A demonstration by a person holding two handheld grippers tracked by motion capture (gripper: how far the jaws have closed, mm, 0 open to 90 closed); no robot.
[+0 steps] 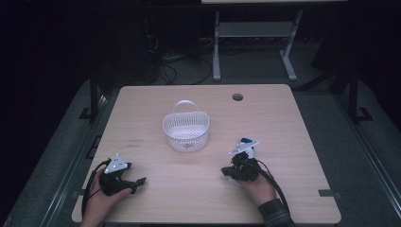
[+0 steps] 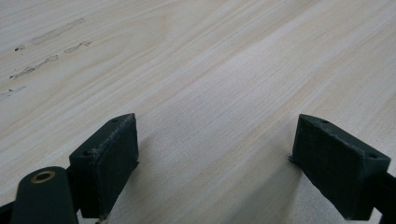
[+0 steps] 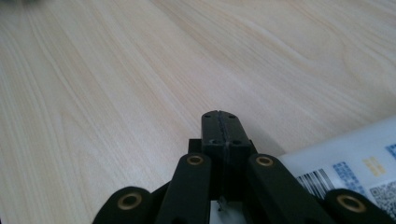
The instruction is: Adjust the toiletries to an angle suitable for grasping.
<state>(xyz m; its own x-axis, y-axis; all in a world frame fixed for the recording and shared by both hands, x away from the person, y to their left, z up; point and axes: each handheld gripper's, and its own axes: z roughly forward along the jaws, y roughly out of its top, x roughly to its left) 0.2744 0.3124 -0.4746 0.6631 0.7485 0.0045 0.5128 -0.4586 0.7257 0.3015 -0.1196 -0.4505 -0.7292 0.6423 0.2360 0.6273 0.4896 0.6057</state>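
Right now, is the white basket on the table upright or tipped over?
Upright. The white basket stands on the table with its open top up and its handle at the far rim.

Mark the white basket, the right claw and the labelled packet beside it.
white basket [image 1: 185,124]: high view, front wall.
right claw [image 3: 223,122]: right gripper view, seam of shut jaws.
labelled packet [image 3: 348,161]: right gripper view, printed face.

A light wooden table [image 1: 283,123] with a round cable hole [image 1: 237,97] filled the frame's centre. Beyond it, at upper centre, a grey metal desk frame [image 1: 255,35] and tangled black cables [image 1: 175,64] stood on dark grey floor [image 1: 331,113] in dim light.
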